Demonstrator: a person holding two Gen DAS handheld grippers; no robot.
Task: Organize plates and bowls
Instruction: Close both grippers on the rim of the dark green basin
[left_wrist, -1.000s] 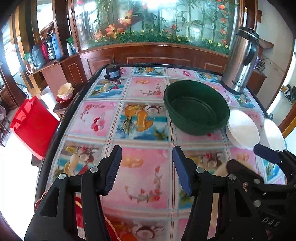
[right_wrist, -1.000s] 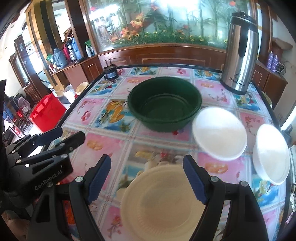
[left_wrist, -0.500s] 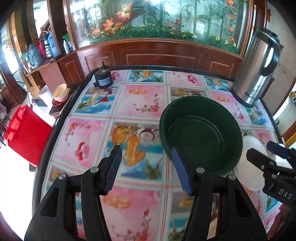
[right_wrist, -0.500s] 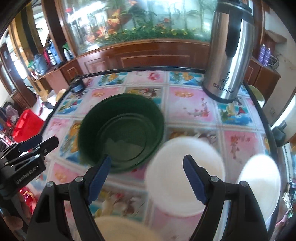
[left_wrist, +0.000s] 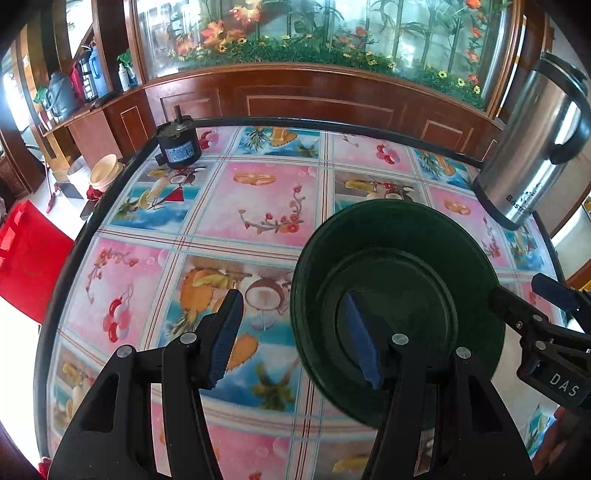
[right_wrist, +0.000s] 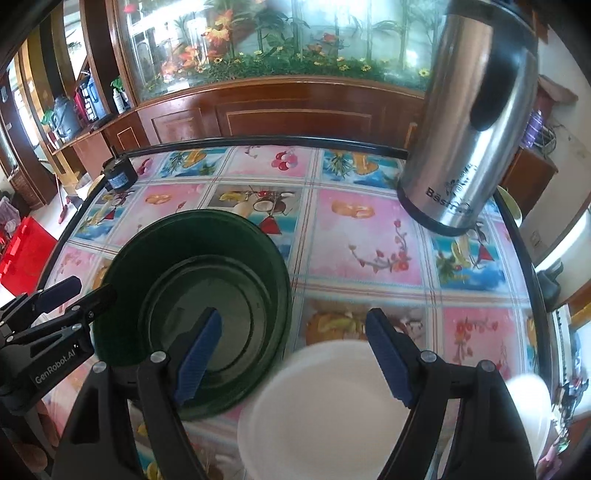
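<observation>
Over the green basin's (left_wrist: 399, 295) near rim, both jaws gape.

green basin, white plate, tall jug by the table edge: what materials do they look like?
Green basin: likely moulded plastic, dull sheen, concentric steps in the base.
White plate: glazed ceramic or melamine; smooth, bright and blurred, so I cannot tell which.
Jug: brushed stainless steel body with streaky reflections, printed logo; black handle and base ring look plastic.

"GenRobot.AI" — left gripper (right_wrist: 55, 295); "DAS" — right gripper (left_wrist: 543, 299).
</observation>
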